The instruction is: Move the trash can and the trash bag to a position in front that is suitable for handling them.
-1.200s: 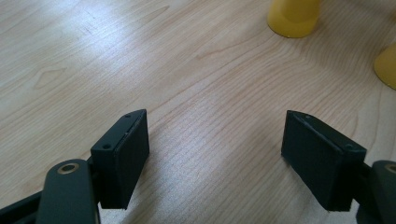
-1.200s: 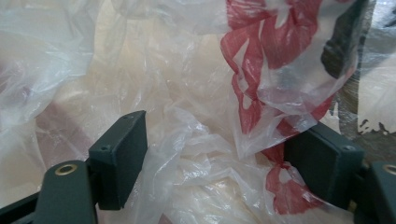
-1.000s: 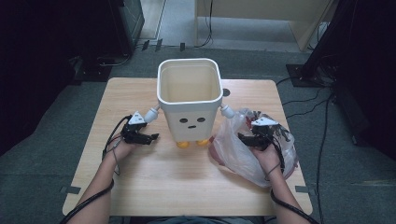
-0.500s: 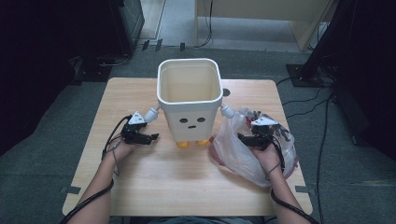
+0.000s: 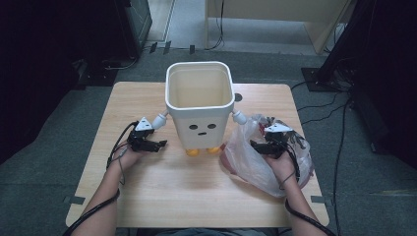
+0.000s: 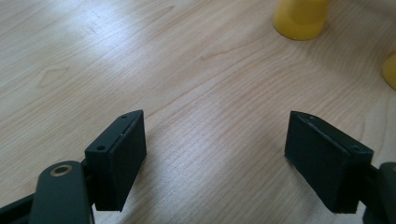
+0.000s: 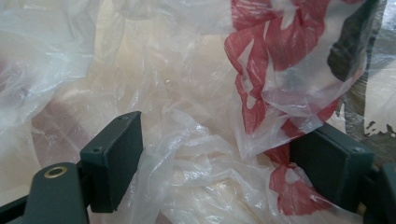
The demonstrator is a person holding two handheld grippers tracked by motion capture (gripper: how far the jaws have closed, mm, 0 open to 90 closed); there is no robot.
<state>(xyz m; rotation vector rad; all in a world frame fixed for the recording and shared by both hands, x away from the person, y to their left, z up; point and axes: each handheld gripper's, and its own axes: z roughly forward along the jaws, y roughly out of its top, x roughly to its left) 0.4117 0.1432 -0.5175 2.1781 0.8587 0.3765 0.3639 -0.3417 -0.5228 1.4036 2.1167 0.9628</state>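
From the high view I could not read the gap of my right claw (image 5: 256, 145); it was too small against the plastic bag (image 5: 255, 167). That bag hid the desk (image 5: 196, 196) beneath it at four o'clock. In the right claw's own view, the bag's red print (image 7: 261, 70) was crumpled past reading. The bin's (image 5: 199, 105) yellow feet (image 6: 301, 18) were cut off at twelve o'clock in the left view.
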